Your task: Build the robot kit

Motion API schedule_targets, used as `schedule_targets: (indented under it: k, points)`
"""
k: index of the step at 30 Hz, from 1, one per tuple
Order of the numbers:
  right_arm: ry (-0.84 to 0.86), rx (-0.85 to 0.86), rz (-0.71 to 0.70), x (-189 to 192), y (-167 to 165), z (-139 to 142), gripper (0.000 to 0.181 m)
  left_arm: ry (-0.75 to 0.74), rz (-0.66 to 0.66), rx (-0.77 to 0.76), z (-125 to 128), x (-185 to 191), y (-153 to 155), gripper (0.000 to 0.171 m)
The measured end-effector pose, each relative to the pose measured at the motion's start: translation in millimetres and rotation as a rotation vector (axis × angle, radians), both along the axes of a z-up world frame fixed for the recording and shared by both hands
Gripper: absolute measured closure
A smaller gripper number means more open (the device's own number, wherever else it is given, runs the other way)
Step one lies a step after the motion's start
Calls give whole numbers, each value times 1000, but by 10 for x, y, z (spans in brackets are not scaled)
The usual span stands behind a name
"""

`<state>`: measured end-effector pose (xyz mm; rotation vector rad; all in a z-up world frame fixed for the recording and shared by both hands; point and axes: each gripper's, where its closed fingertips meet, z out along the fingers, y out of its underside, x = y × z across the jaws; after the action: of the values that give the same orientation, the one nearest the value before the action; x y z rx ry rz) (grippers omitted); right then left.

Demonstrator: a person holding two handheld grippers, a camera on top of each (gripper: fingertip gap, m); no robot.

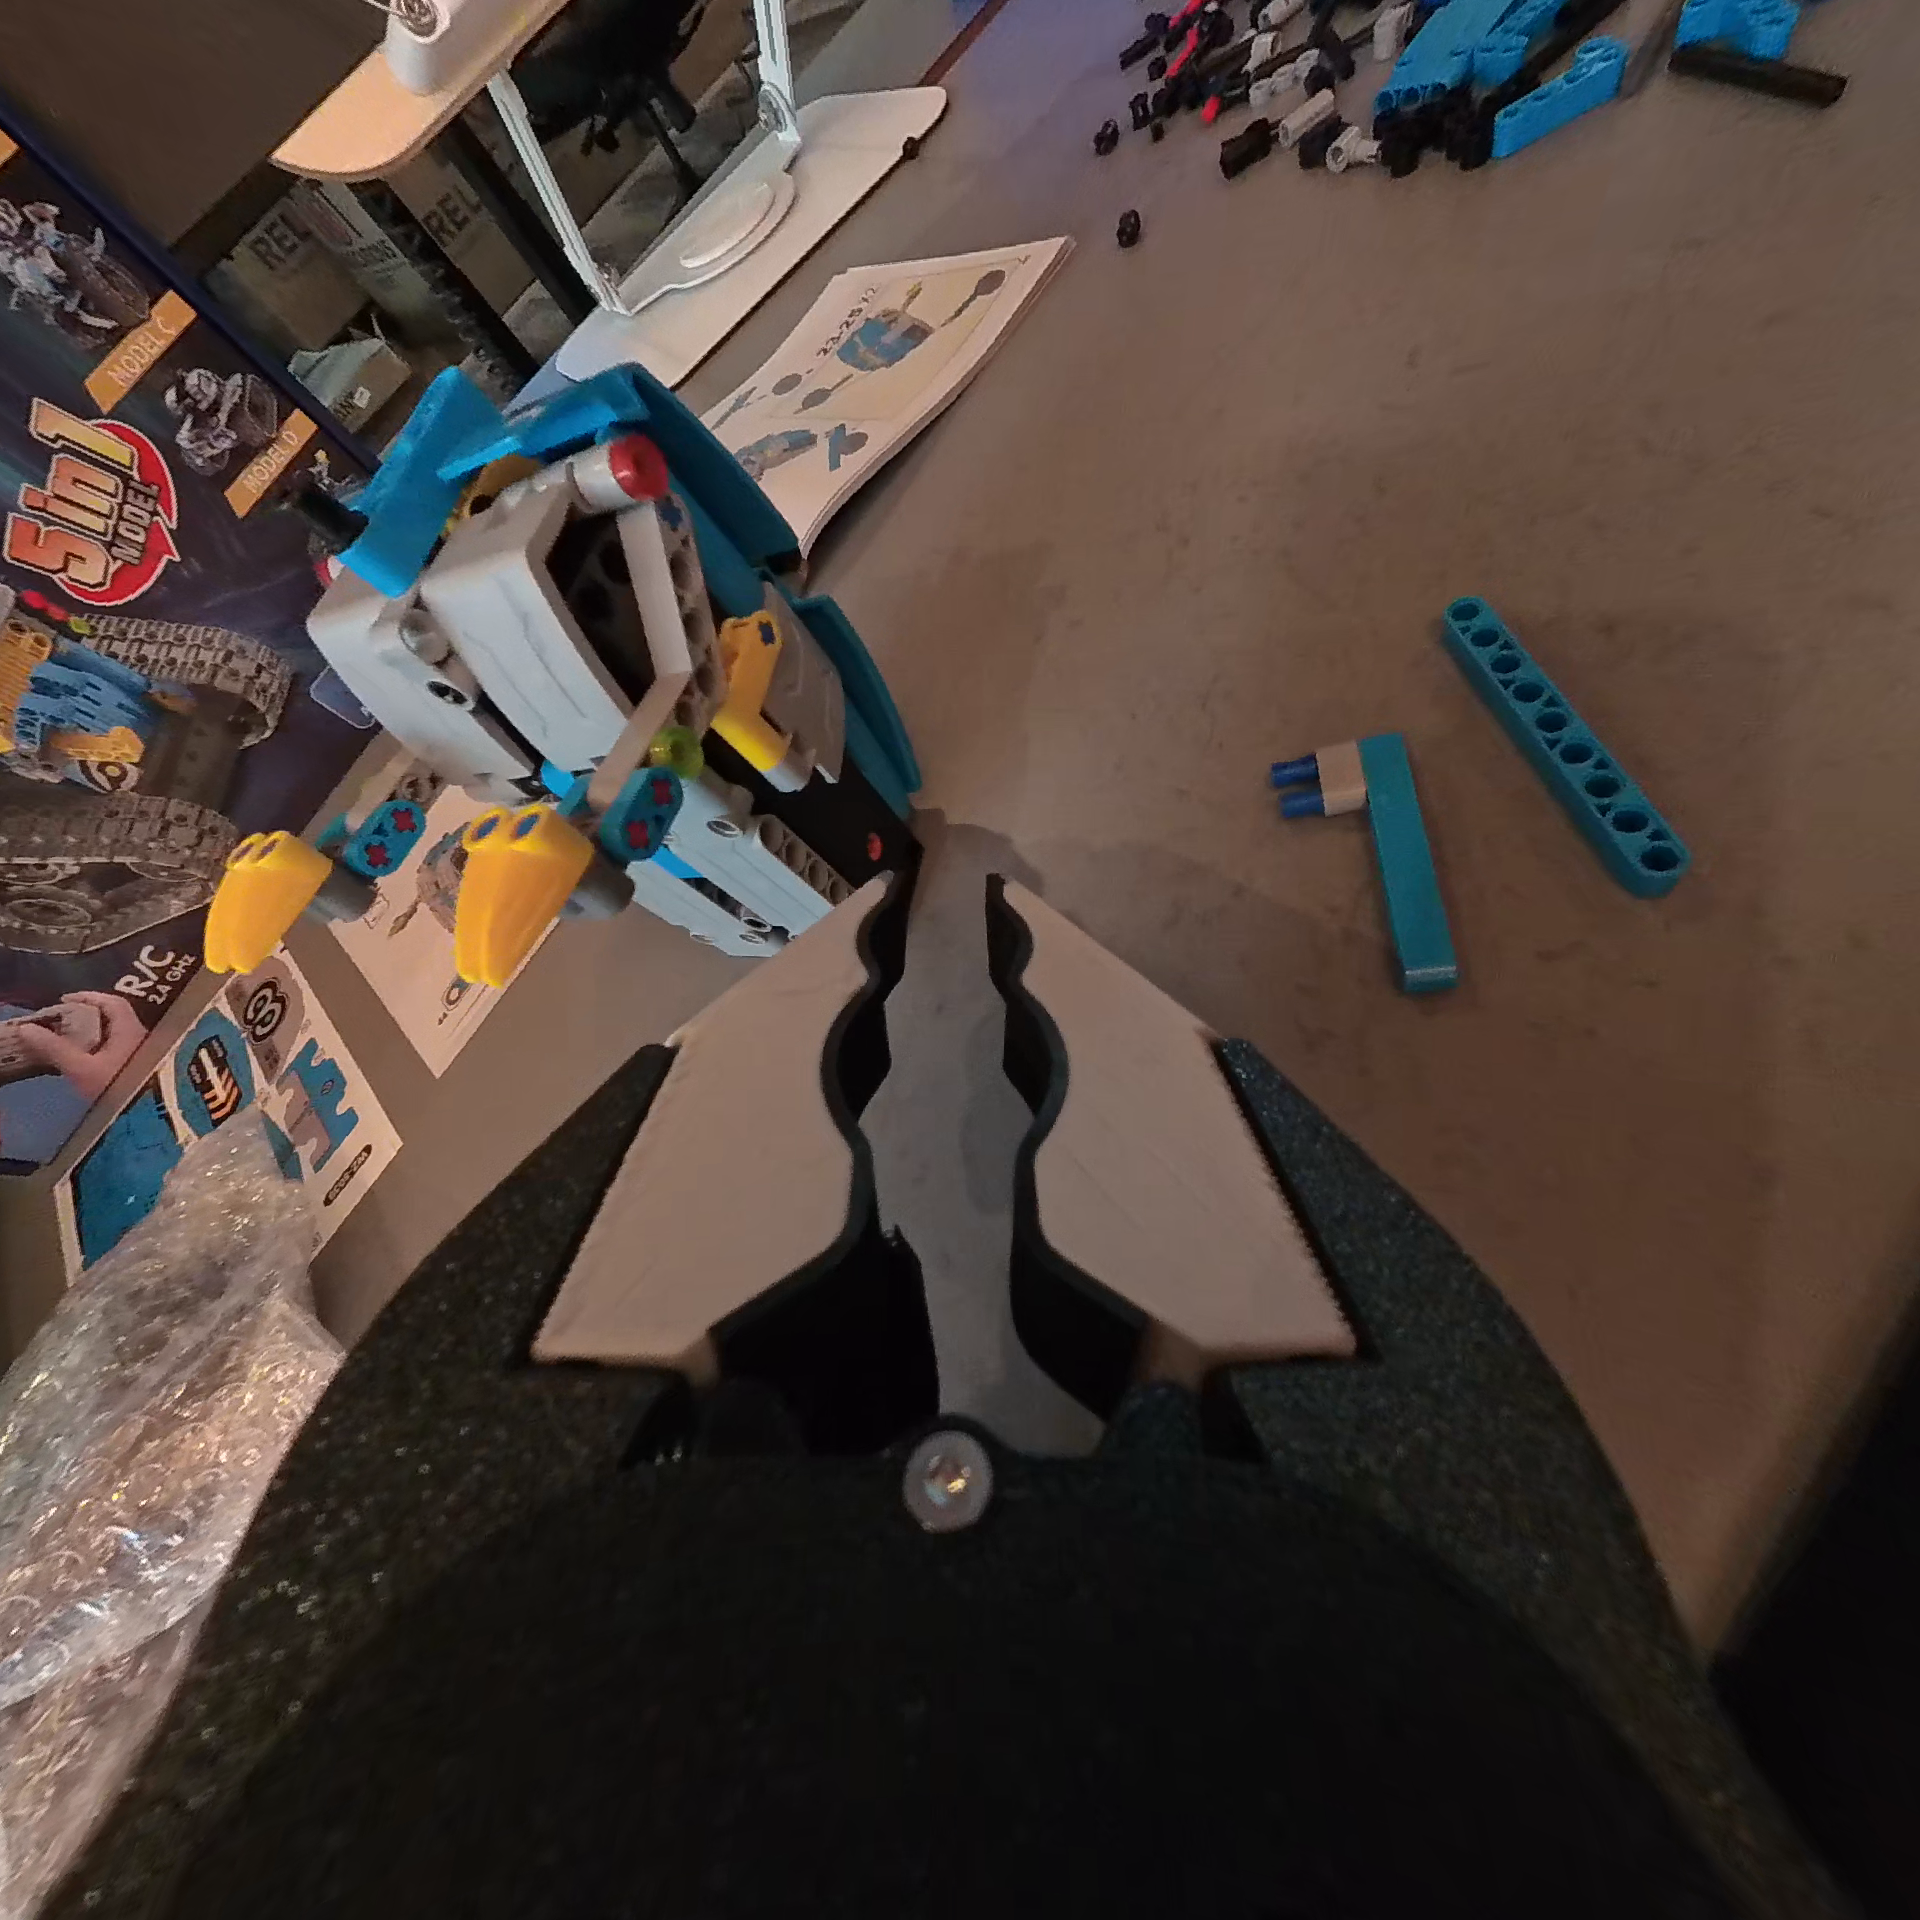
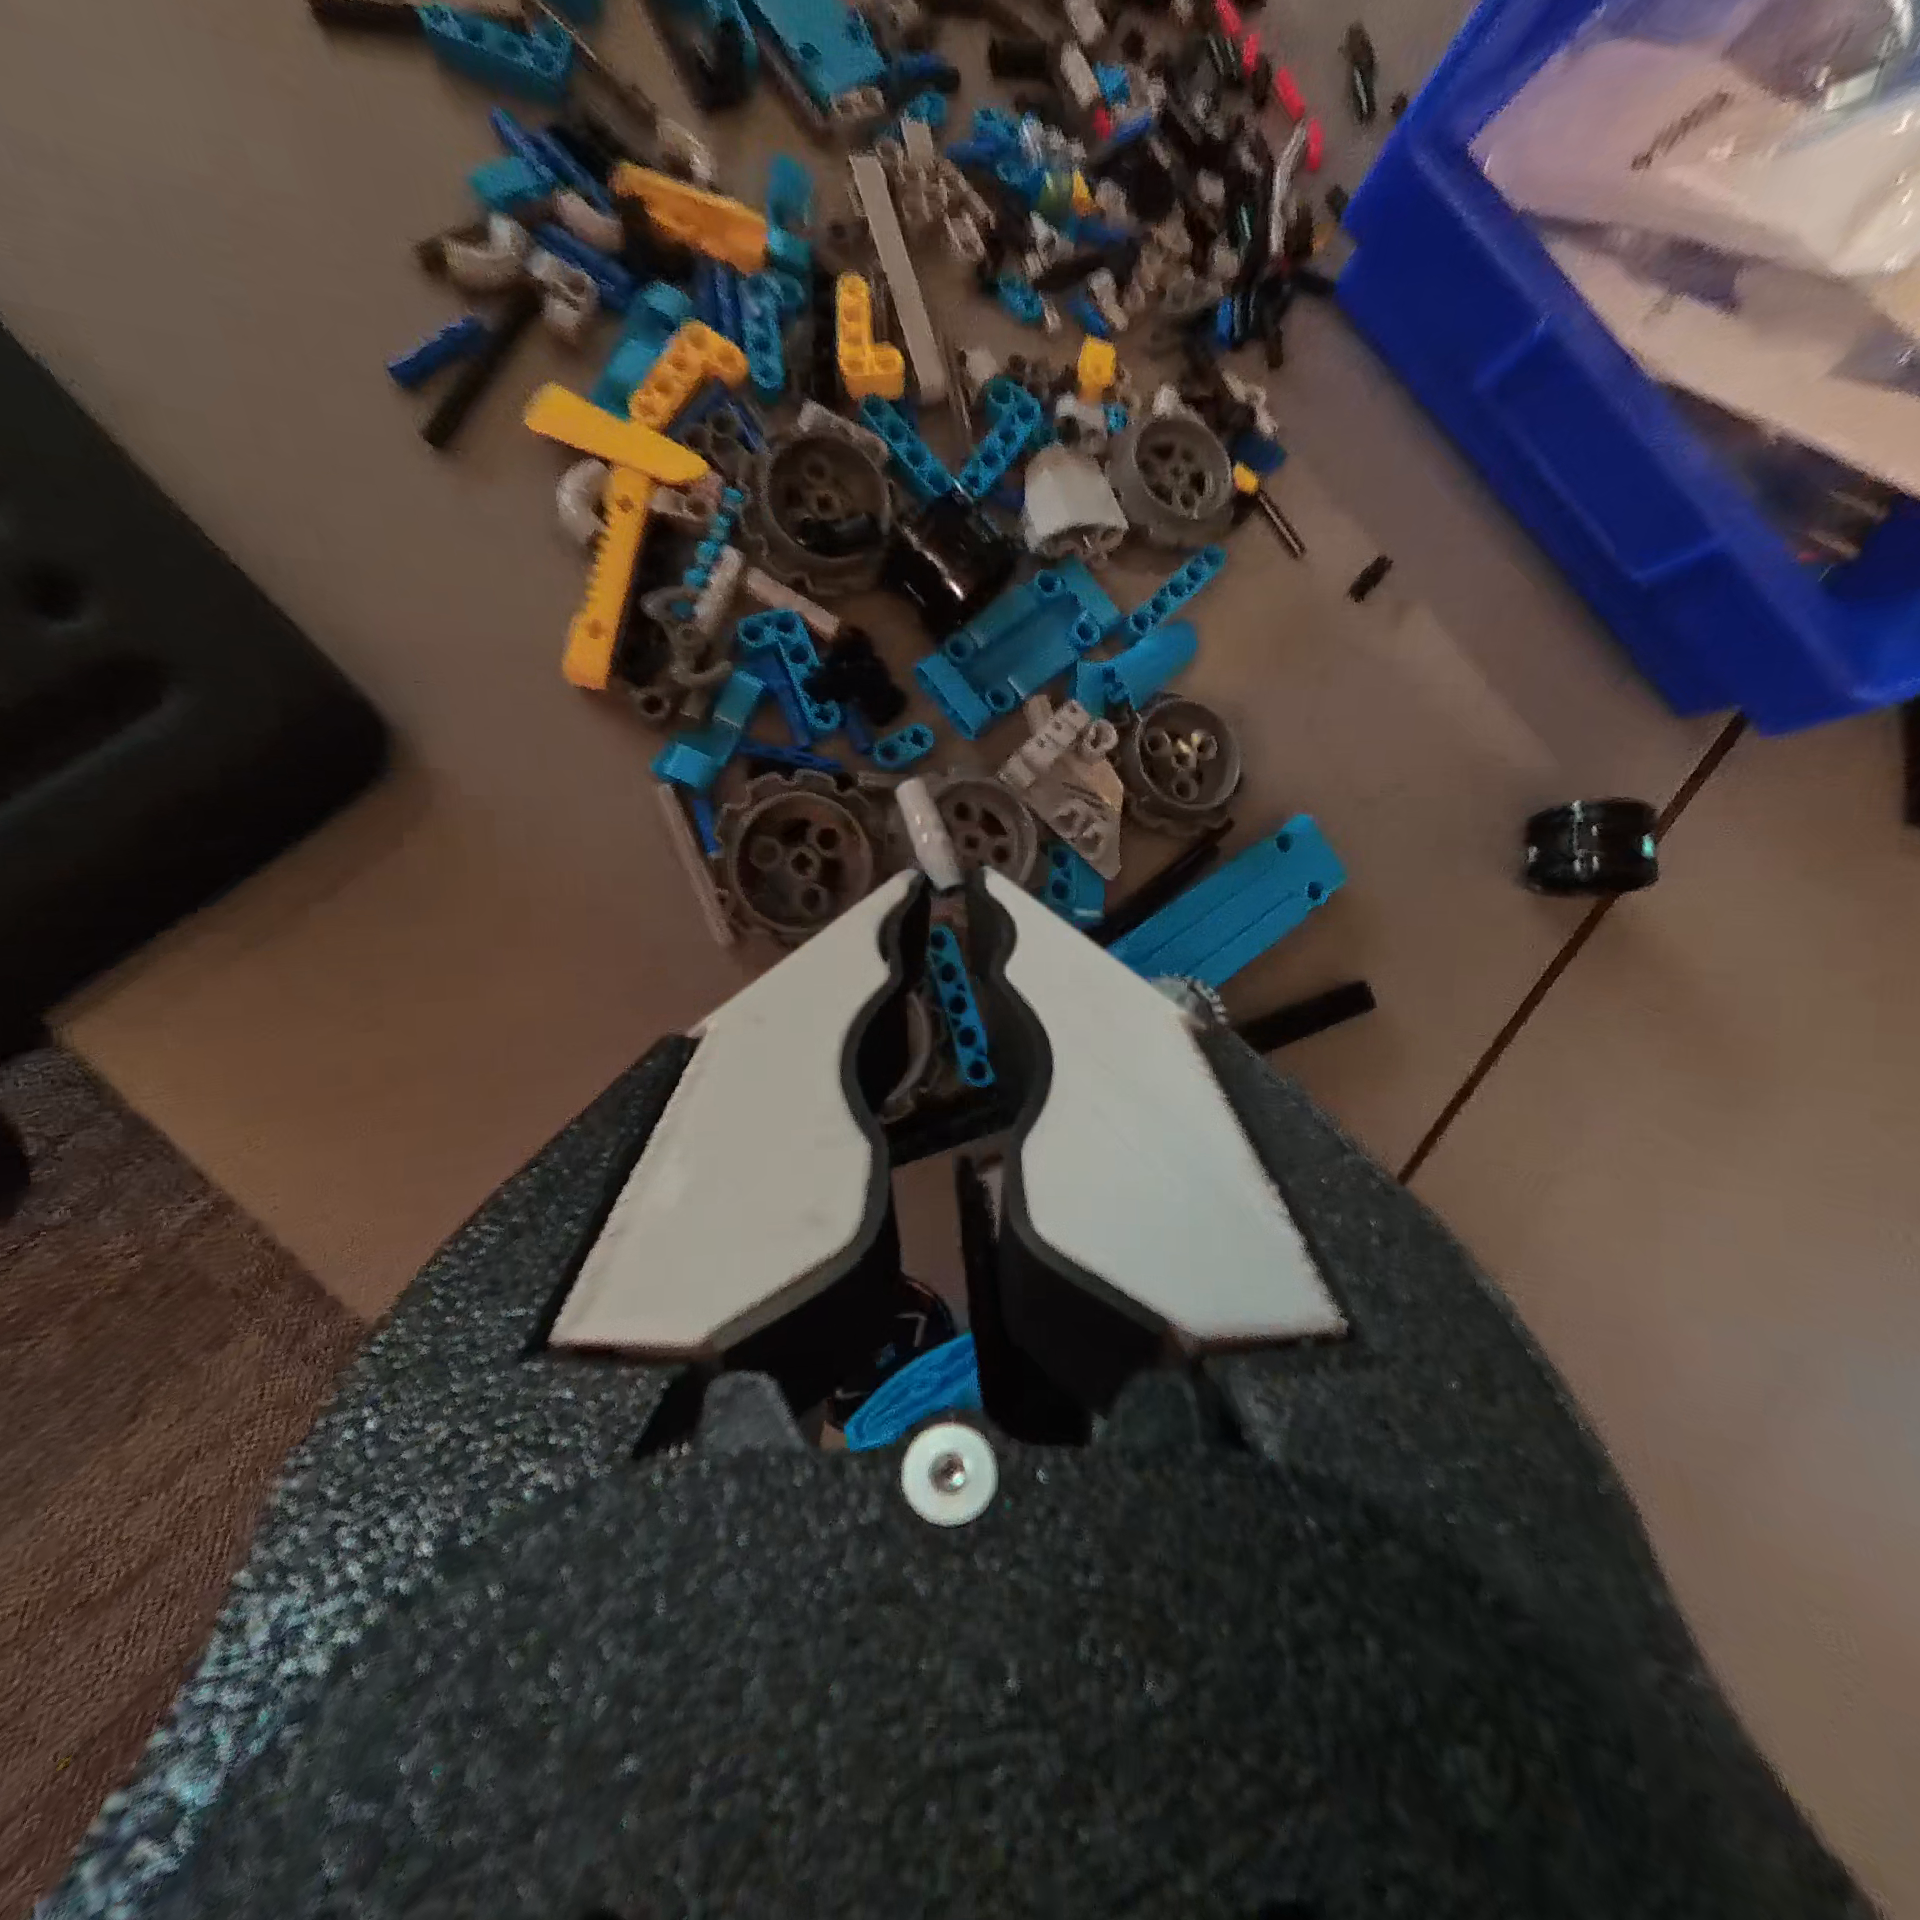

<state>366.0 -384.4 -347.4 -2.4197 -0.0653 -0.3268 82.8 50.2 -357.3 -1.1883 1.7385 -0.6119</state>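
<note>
In the left wrist view a half-built toy model of grey, blue and yellow bricks lies on papers on the grey table. My left gripper has its jaws a little apart with bare table showing between them. Its left fingertip sits right at the model's black corner. In the right wrist view my right gripper is shut on a small light-grey pin that sticks out past the tips. It hovers over the near edge of a pile of loose bricks and wheels.
A long blue holed beam and a short blue beam with a tan-and-blue connector lie right of the left gripper. An instruction booklet, the kit box and bubble wrap lie left. A blue bin and a black tyre sit right of the pile. Tip to tip, the grippers are about 50 cm apart.
</note>
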Motion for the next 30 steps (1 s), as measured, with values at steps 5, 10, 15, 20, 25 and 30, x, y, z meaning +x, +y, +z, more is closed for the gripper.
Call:
schedule_targets:
  k: [5, 10, 15, 20, 25, 30]
  points:
    - [0, -113, -64, 193, -130, -189, 174, -6, 1, 1, 10, -11, 3, 157]
    - [55, -169, -117, 249, -285, -345, 174, -6, 1, -10, 13, -11, 6, 157]
    - [101, -85, -155, 204, -255, -225, 164, -5, 1, -13, 11, -10, 7, 157]
    - [139, 83, -249, 143, 29, 54, 164, -4, -3, -13, 10, -11, 0, 157]
    - [269, 310, -325, -43, 503, 257, 167, -5, -10, -2, 8, -15, -15, 157]
    - [290, 235, -385, -12, 687, 106, 163, -10, -10, -14, 21, -25, -12, 158]
